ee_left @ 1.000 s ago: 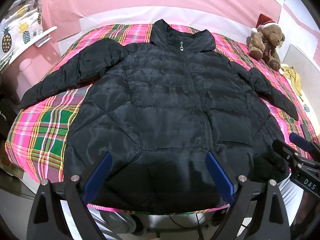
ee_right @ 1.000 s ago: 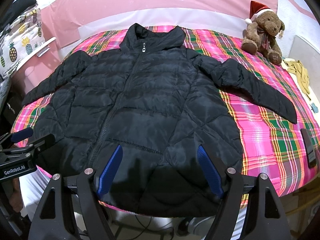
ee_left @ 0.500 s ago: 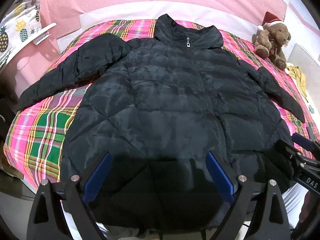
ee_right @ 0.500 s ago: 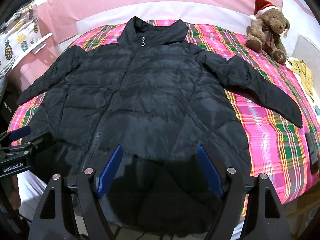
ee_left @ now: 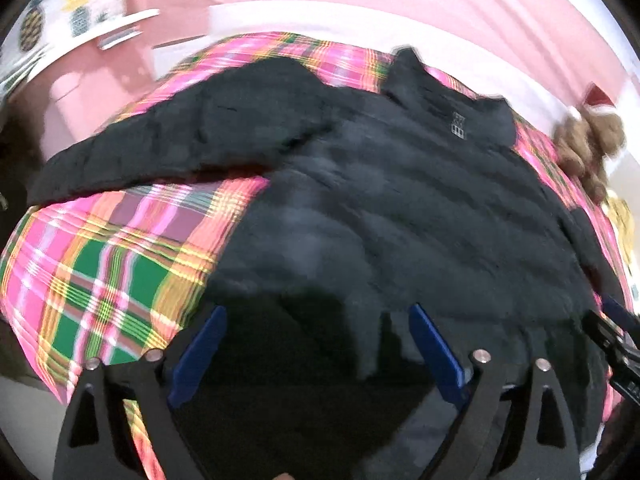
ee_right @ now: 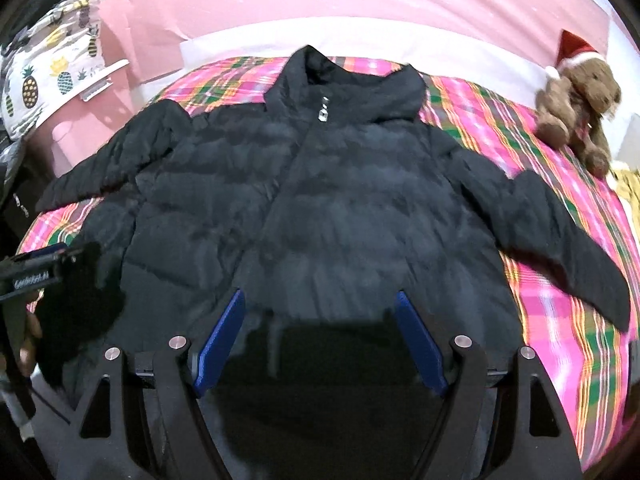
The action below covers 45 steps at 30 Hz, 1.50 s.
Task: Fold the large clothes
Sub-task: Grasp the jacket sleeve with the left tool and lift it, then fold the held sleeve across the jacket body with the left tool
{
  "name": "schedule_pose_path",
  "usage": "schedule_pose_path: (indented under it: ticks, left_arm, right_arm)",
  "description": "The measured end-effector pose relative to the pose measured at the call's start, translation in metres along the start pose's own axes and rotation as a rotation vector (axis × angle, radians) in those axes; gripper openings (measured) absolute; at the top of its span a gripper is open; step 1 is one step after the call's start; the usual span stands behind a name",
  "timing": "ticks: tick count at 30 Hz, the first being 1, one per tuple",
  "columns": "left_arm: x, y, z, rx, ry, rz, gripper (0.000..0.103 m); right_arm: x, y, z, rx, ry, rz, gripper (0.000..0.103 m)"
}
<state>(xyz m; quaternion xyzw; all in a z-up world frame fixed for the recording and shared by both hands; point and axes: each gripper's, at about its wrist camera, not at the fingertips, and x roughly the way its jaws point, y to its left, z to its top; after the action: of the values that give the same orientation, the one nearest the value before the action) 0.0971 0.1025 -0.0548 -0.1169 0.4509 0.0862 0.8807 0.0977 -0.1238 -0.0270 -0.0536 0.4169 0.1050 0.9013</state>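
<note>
A black puffer jacket (ee_right: 340,208) lies front up, zipped, on a pink and green plaid bed (ee_right: 560,312), collar at the far side and both sleeves spread out. It also shows in the left wrist view (ee_left: 400,220), blurred. My left gripper (ee_left: 316,332) is open just over the jacket's near left hem, close to the fabric. My right gripper (ee_right: 320,320) is open over the near right hem. Each gripper shows at the edge of the other's view. Neither holds anything.
A brown teddy bear (ee_right: 576,100) with a red hat sits at the bed's far right corner. A pink wall (ee_right: 320,0) runs behind the bed. A pineapple-print cloth (ee_right: 48,72) hangs at the far left. Bare plaid bedding (ee_left: 112,272) lies left of the jacket.
Both grippers have moved forward and down toward the jacket's near hem, which now fills the lower frames. The left wrist view has swung left and is motion-blurred. The jacket has not moved.
</note>
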Motion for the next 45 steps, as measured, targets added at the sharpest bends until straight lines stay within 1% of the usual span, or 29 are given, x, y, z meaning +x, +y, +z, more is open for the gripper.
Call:
schedule_pose_path:
  ticks: [1, 2, 3, 4, 6, 9, 12, 14, 17, 18, 20, 21, 23, 26, 27, 28, 29, 31, 32, 33, 34, 37, 40, 45]
  left_arm:
    - [0.003, 0.009, 0.006, -0.021, -0.008, 0.026, 0.090]
    - [0.006, 0.019, 0.011, -0.044, -0.019, 0.047, 0.088]
    - [0.009, 0.030, 0.017, -0.065, -0.029, 0.060, 0.084]
    - [0.013, 0.041, 0.023, -0.082, -0.035, 0.071, 0.084]
    - [0.019, 0.062, 0.033, -0.116, -0.048, 0.092, 0.084]
    - [0.028, 0.095, 0.045, -0.184, -0.051, 0.077, 0.084]
    - [0.039, 0.128, 0.056, -0.257, -0.051, 0.120, 0.084]
    - [0.046, 0.147, 0.061, -0.300, -0.064, 0.133, 0.083]
    - [0.059, 0.172, 0.066, -0.353, -0.065, 0.182, 0.083]
    - [0.066, 0.182, 0.068, -0.381, -0.051, 0.187, 0.083]
    - [0.077, 0.195, 0.069, -0.420, -0.039, 0.156, 0.082]
    - [0.079, 0.198, 0.070, -0.420, -0.054, 0.155, 0.082]
    - [0.084, 0.200, 0.076, -0.418, -0.078, 0.154, 0.082]
    - [0.092, 0.208, 0.086, -0.454, -0.105, 0.144, 0.081]
    - [0.095, 0.209, 0.089, -0.453, -0.112, 0.153, 0.075]
    - [0.096, 0.211, 0.092, -0.452, -0.120, 0.160, 0.065]
    - [0.098, 0.213, 0.094, -0.451, -0.127, 0.162, 0.059]
    - [0.095, 0.217, 0.098, -0.458, -0.129, 0.145, 0.035]
    - [0.092, 0.218, 0.101, -0.465, -0.131, 0.122, 0.029]
    - [0.087, 0.217, 0.104, -0.462, -0.132, 0.116, 0.022]
    - [0.079, 0.214, 0.106, -0.448, -0.142, 0.115, 0.019]
    - [0.049, 0.199, 0.120, -0.398, -0.190, 0.099, 0.015]
    - [0.009, 0.174, 0.135, -0.334, -0.255, 0.066, 0.015]
    - [-0.051, 0.113, 0.162, -0.202, -0.331, -0.008, 0.015]
  right_arm:
    - [0.002, 0.000, 0.002, -0.003, -0.003, 0.002, 0.077]
    - [0.009, 0.004, 0.011, -0.016, -0.013, 0.006, 0.077]
    - [0.012, 0.004, 0.014, -0.021, -0.014, 0.009, 0.077]
    - [0.016, 0.005, 0.018, -0.024, -0.015, 0.015, 0.077]
    - [0.024, 0.006, 0.028, -0.030, -0.022, 0.031, 0.077]
    - [0.036, 0.009, 0.039, -0.048, -0.030, 0.026, 0.077]
    - [0.044, 0.009, 0.044, -0.054, -0.019, 0.027, 0.077]
    - [0.048, 0.008, 0.046, -0.061, -0.010, 0.021, 0.077]
    - [0.056, 0.003, 0.047, -0.053, 0.003, 0.010, 0.077]
    - [0.058, 0.002, 0.047, -0.051, 0.007, 0.009, 0.077]
    - [0.063, -0.002, 0.047, -0.045, 0.017, 0.009, 0.077]
    - [0.066, -0.004, 0.047, -0.041, 0.022, 0.009, 0.077]
    - [0.070, -0.008, 0.047, -0.038, 0.030, 0.003, 0.077]
    - [0.075, -0.017, 0.045, -0.022, 0.039, -0.009, 0.077]
    - [0.076, -0.020, 0.044, -0.014, 0.042, -0.011, 0.077]
    - [0.076, -0.023, 0.043, -0.007, 0.044, -0.013, 0.077]
    - [0.076, -0.026, 0.043, -0.003, 0.045, -0.017, 0.077]
    - [0.075, -0.030, 0.040, -0.001, 0.048, -0.025, 0.077]
    - [0.073, -0.033, 0.038, 0.000, 0.046, -0.026, 0.077]
    - [0.071, -0.034, 0.036, 0.001, 0.044, -0.027, 0.077]
    - [0.068, -0.037, 0.034, 0.002, 0.043, -0.027, 0.077]
    - [0.060, -0.042, 0.027, 0.003, 0.034, -0.025, 0.077]
    - [0.050, -0.046, 0.021, 0.002, 0.024, -0.037, 0.077]
    - [0.031, -0.058, 0.012, 0.026, -0.002, -0.032, 0.077]
